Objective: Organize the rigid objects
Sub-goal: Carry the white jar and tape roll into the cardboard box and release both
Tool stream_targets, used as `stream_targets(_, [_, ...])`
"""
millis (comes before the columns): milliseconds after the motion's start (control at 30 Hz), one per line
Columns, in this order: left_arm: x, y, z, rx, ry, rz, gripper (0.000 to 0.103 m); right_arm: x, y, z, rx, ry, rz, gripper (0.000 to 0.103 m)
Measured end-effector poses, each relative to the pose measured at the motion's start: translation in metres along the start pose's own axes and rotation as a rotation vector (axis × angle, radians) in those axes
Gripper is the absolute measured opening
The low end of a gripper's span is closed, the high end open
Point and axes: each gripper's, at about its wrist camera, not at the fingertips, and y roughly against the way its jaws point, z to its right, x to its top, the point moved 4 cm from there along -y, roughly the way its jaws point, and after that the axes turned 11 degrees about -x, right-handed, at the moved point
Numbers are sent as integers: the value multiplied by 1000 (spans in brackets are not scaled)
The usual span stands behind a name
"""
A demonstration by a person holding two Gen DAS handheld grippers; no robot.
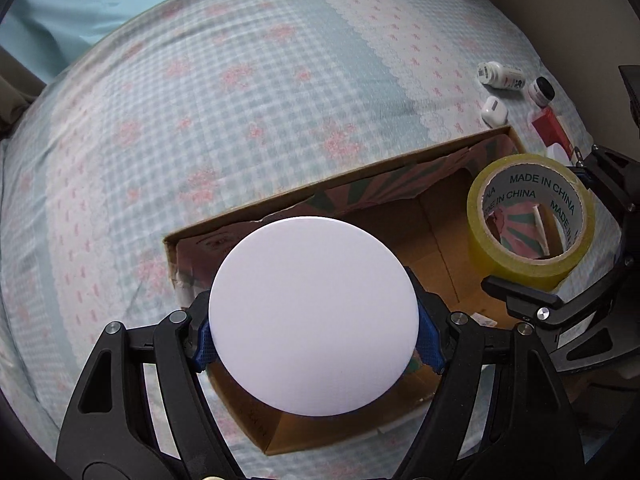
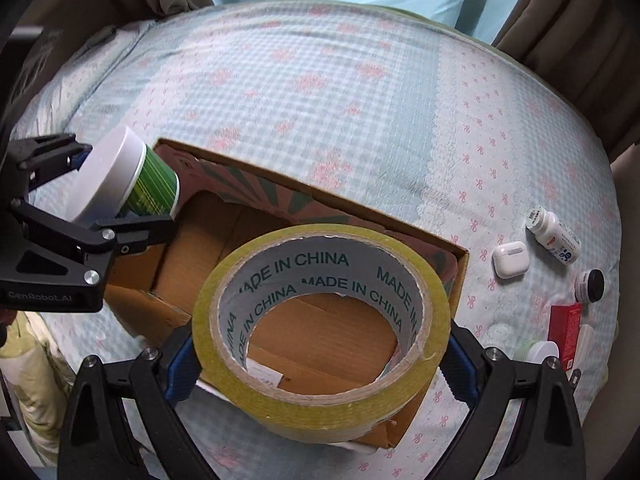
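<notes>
An open cardboard box [image 1: 280, 200] [image 2: 460, 264] lies on the bed. My left gripper [image 1: 314, 336] is shut on a green jar with a white lid [image 1: 314, 316], held over the box's left part; the right wrist view shows the jar [image 2: 132, 184] and that gripper [image 2: 100, 200] at left. My right gripper [image 2: 320, 360] is shut on a yellow tape roll [image 2: 320, 396], held over the box's right part; in the left wrist view the roll [image 1: 492, 256] and gripper [image 1: 560, 240] are at right.
On the checked bedsheet [image 2: 320, 92] right of the box lie a white pill bottle [image 2: 554, 236], a white earbud case [image 2: 510, 260], a small black-lidded jar [image 2: 590, 286], a red box [image 2: 564, 332] and a white-lidded item [image 2: 540, 352]. Curtains [image 2: 560, 12] hang behind.
</notes>
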Motion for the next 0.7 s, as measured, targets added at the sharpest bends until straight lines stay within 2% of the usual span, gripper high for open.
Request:
stream_targets(100, [0, -27, -6, 8, -12, -32, 73, -5, -34, -4, 12, 46, -49, 97])
stream_targets(200, [-2, -46, -8, 5, -12, -69, 73, -5, -51, -6, 37, 52, -56, 97])
stream_targets(433, [-1, -69, -2, 33, -67, -117, 73, -4, -66, -25, 33, 178, -25, 97])
stream_targets(633, [4, -72, -2, 21, -58, -121, 74, -7, -66, -37, 93, 250, 5, 97])
stream_targets(700, [5, -70, -2, 51, -49, -120, 79, -8, -64, -38, 110, 245, 10, 97])
